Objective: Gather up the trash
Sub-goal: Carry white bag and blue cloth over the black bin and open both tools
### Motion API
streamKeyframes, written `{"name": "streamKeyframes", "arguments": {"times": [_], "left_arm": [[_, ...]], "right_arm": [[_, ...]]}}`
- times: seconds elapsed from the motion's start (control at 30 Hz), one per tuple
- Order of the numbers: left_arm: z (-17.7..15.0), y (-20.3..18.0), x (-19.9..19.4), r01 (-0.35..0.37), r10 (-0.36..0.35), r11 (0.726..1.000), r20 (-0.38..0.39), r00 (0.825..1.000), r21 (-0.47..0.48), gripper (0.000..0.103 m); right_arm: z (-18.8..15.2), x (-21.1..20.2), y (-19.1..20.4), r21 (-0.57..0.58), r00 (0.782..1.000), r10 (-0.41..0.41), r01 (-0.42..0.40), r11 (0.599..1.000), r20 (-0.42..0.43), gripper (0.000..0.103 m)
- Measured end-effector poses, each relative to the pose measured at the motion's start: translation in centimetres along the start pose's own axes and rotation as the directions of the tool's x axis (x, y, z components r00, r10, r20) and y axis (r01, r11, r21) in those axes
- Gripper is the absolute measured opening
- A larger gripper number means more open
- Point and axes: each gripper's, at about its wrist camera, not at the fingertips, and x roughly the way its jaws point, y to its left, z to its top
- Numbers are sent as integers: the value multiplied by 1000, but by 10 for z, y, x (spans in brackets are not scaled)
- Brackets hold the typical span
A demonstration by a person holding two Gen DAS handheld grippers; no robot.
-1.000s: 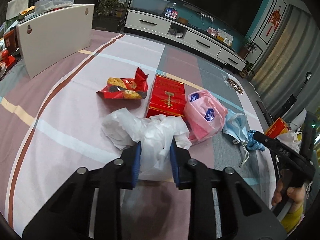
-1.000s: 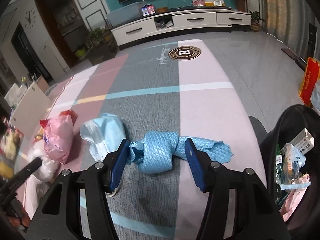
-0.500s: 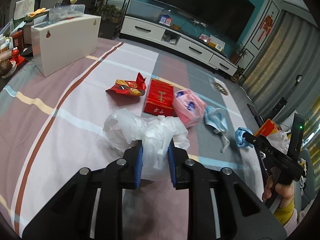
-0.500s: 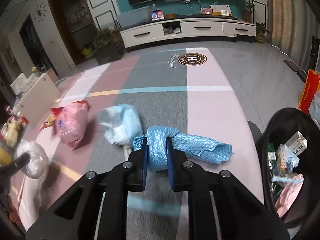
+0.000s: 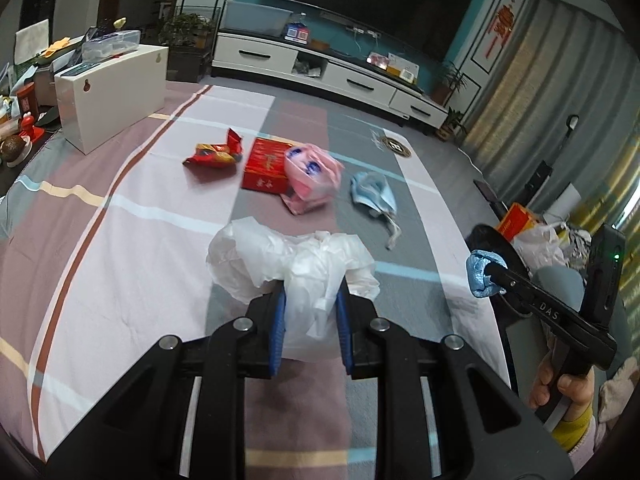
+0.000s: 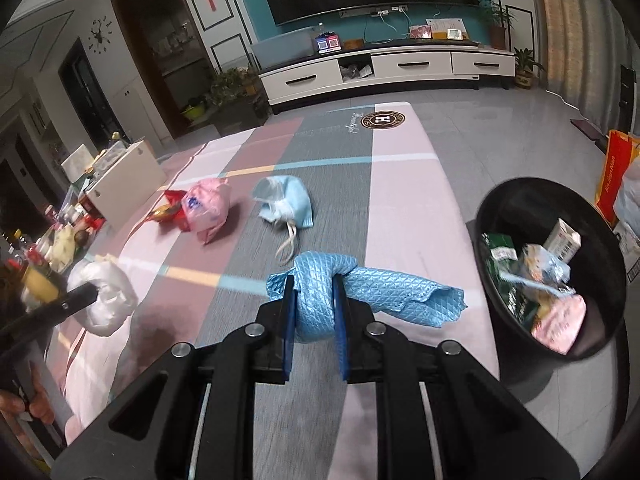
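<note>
My left gripper [image 5: 310, 292] is shut on a crumpled white plastic bag [image 5: 288, 264], lifted above the striped cloth surface [image 5: 120, 240]. My right gripper [image 6: 314, 284] is shut on a blue quilted cloth [image 6: 384, 292], which hangs off the pads to the right. In the left wrist view the right gripper [image 5: 486, 274] shows at the right edge with the blue cloth [image 5: 478, 276] at its tip. A black trash bin [image 6: 504, 216] with several scraps inside stands to the right. A red snack wrapper [image 5: 214, 154], red box [image 5: 266, 164], pink bag [image 5: 312, 172] and blue face mask [image 5: 374, 194] lie on the cloth.
A white board [image 5: 116, 92] stands at the left edge with clutter behind it. A TV cabinet [image 6: 384, 68] runs along the far wall. An orange bag [image 6: 614, 168] and a white plastic bag [image 5: 536, 240] sit on the floor beyond the bin.
The right gripper closed on the blue cloth and lifted it toward the bin. The left gripper rose and pulled back with the white bag; the trash on the cloth now lies farther away.
</note>
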Motion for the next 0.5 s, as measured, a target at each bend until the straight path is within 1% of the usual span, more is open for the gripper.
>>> {"name": "streamKeyframes", "arguments": {"times": [0.23, 0.5], "left_arm": [[-8, -27, -11, -2, 2, 998, -2, 1000, 64, 23], [-8, -53, -18, 2, -4, 992, 14, 1000, 128, 24]], "right_arm": [[-12, -24, -9, 27, 1000, -4, 3, 1000, 14, 18], [-11, -50, -16, 37, 997, -17, 14, 999, 74, 18]]}}
